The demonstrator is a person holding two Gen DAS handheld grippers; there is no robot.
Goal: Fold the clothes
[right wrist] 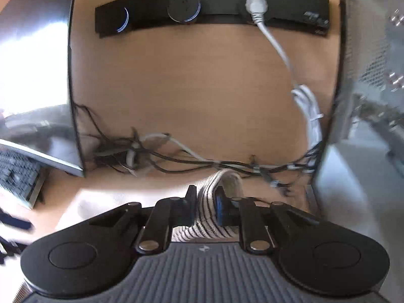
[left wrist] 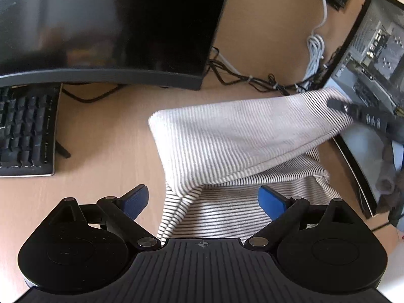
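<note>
Keyboard (left wrist: 26, 131): lying at the far left on the surface (left wrist: 106, 136), partly under the monitor (left wrist: 106, 25), cut off by the frame edge.
Monitor: standing behind the keyboard, screen dark, reflections too blurred to read.
Left gripper (left wrist: 203, 200): hovering low over the near part of the garment, its blue-padded fingers (left wrist: 271, 202) standing wide apart and gripping nothing; probably waiting to pin or catch the lower layer while the other side is being carried over.
Striped garment (left wrist: 240, 136): a white knit with thin dark stripes, lying on the surface at centre-right; one layer is being lifted up and stretched toward the right, the paler reverse side showing, the rest lying flat beneath.
Cables (right wrist: 192, 156): running in a tangle along the back of the surface behind the garment, near the raised edge.
Right gripper (right wrist: 205, 202): fingers clamped on a bunched edge of the striped garment, holding it up, apparently to draw that side across for a fold.
Computer case (left wrist: 373, 50): standing open at the far right, close to the lifted cloth.
Hard to tell: which part of the garment is being pinched; its near end is hidden under the left gripper body.
</note>
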